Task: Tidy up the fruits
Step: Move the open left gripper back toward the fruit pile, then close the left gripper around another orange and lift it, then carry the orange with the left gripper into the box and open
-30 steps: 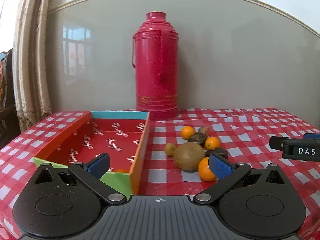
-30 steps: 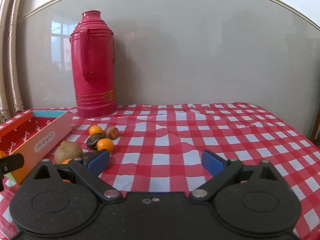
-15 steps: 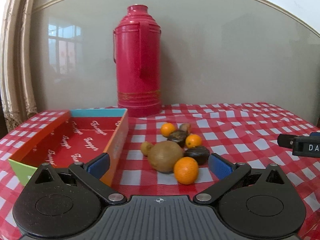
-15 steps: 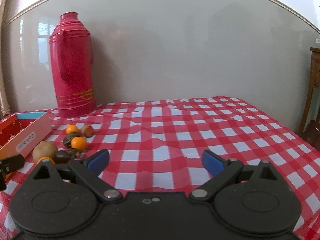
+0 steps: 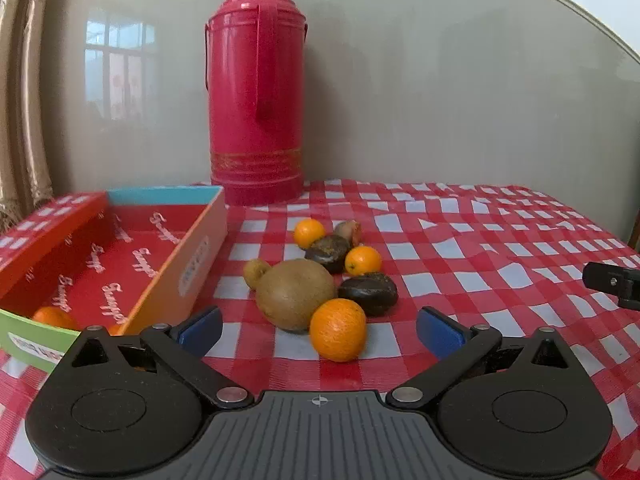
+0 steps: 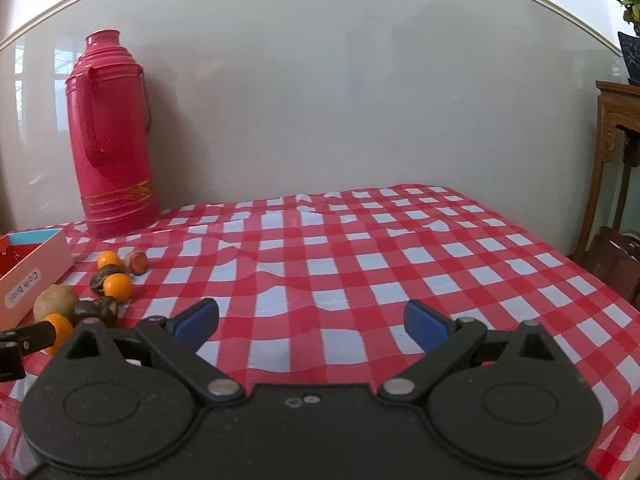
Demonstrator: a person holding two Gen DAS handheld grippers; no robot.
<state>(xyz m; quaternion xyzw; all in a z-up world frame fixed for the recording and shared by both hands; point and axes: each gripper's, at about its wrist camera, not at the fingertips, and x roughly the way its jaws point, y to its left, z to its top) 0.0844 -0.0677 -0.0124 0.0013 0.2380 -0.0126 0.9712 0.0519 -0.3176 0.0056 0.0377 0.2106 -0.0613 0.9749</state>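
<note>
Left wrist view: left gripper (image 5: 319, 329), blue-padded jaws spread wide, nothing held, aimed at small round orange citrus fruit (image 5: 338, 329) on red-and-white checked tablecloth (image 5: 460, 248). Touching behind: brown fuzzy kiwi (image 5: 295, 294), dark wrinkled fruit (image 5: 369, 288). Open red-lined cardboard box (image 5: 200, 256) at left, orange fruit (image 5: 52, 317) inside. Tall red thermos flask (image 5: 256, 88) at back.

Right wrist view: right gripper (image 6: 311, 320), jaws wide, empty, over bare cloth, well apart from the cluster.

Risk: closing off-centre likely to roll the citrus or nudge the kiwi.

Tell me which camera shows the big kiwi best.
The left wrist view: the kiwi sits near and central, sharp, with only a tangerine overlapping its lower right. The right wrist view shows it small at the far left edge beside the box.
</note>
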